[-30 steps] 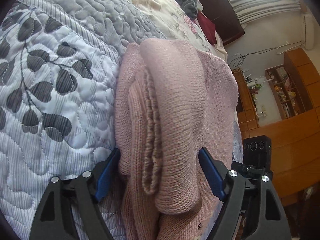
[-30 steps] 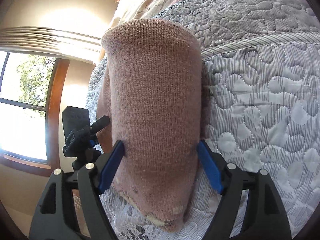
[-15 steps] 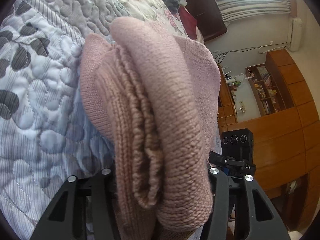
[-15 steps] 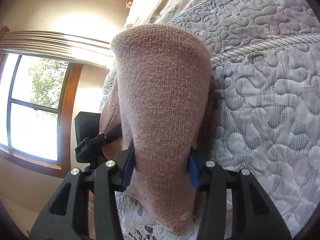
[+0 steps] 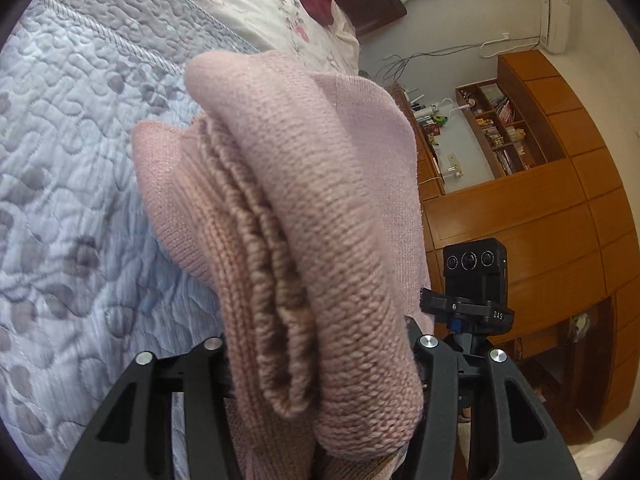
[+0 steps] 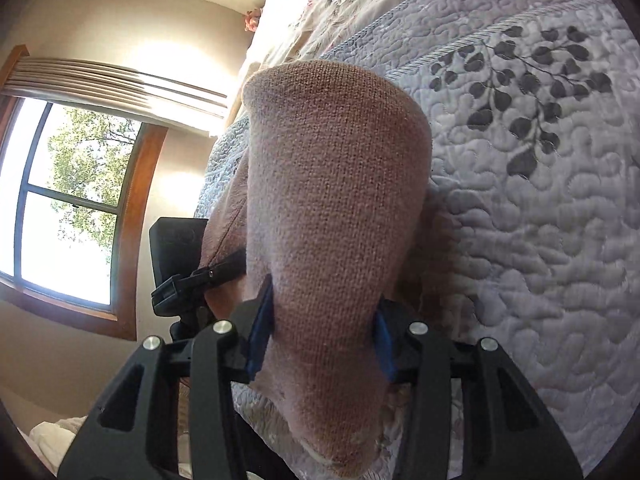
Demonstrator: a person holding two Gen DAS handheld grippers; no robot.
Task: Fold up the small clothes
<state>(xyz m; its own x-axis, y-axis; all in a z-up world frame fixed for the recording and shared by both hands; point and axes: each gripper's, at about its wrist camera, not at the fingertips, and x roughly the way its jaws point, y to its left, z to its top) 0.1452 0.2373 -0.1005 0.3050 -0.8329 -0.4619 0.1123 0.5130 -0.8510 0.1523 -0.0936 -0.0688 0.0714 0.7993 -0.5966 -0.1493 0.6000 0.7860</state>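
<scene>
I held the folded pink sweater (image 5: 304, 216) clamped between the fingers of my left gripper (image 5: 320, 364) and also my right gripper (image 6: 320, 332), raised just above the quilted bed (image 6: 540, 208), both tilted down, and I feared the thick bundle could slide loose and unfold.

Pink knit sweater (image 5: 312, 216), grey leaf-print quilt (image 6: 540, 184)
</scene>
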